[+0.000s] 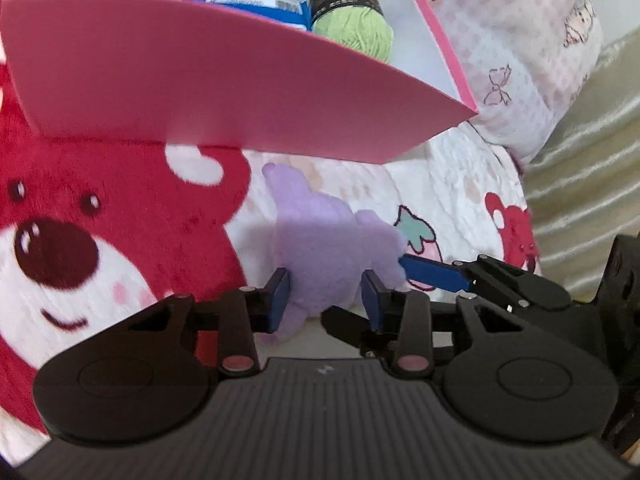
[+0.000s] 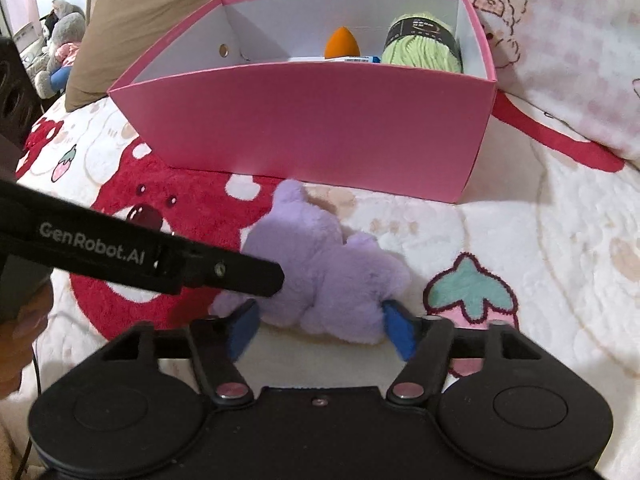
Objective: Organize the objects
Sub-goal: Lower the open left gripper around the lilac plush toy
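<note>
Currently the purple plush toy [image 1: 328, 248] lies on the bed blanket [image 2: 520, 248], clamped between the left gripper [image 1: 325, 294] fingers. Right gripper [image 2: 320, 330] fingers stand apart, straddling the same plush, pads at its flanks, grip unclear. Beyond both fingers: pink box [image 2: 320, 128] holding green yarn [image 2: 420, 50] and orange sponge [image 2: 340, 42].

Lilac plush toy [image 2: 320, 272] lies on the blanket before pink box [image 2: 320, 128].
</note>
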The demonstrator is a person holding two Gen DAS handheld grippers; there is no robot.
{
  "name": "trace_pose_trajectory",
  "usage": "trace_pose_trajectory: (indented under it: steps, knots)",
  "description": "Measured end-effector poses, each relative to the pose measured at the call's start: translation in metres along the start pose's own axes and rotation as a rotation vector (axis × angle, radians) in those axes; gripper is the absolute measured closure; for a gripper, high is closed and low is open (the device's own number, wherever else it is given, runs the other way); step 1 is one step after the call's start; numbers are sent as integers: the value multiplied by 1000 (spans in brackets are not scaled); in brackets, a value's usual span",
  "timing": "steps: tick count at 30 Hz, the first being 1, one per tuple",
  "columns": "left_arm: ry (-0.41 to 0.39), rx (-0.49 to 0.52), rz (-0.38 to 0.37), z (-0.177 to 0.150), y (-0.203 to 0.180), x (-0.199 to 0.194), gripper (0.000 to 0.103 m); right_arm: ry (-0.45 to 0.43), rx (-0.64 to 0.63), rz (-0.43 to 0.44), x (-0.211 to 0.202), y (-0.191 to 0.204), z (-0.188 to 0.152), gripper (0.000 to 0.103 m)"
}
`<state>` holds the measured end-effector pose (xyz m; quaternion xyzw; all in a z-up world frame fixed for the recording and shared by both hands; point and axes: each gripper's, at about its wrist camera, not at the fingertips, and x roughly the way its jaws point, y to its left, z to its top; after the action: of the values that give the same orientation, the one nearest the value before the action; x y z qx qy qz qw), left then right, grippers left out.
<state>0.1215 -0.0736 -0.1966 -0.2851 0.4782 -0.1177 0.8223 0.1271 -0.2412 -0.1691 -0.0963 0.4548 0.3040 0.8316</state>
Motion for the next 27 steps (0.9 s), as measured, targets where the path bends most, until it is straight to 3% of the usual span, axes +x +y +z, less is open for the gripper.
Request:
trace_pose_trajectory:
  steps: [7,11,13,17,27]
  knots:
    - [-22,-17,39,0,1,2,63,-35,-18,0,4,6,4,14]
    - [-39,78,117,-1,-3,10,51,-26,3,-14,12,5,4,13]
    - [-28,113,139,-2,-3,15,49,-19,28,-17,18,3,4,13]
    - [-21,117,83,0,-4,12,71,-11,39,-24,26,4,1,12]
    - [-28,156,81,-3,-15,3,72,-42,6,-41,23,11,2,9]
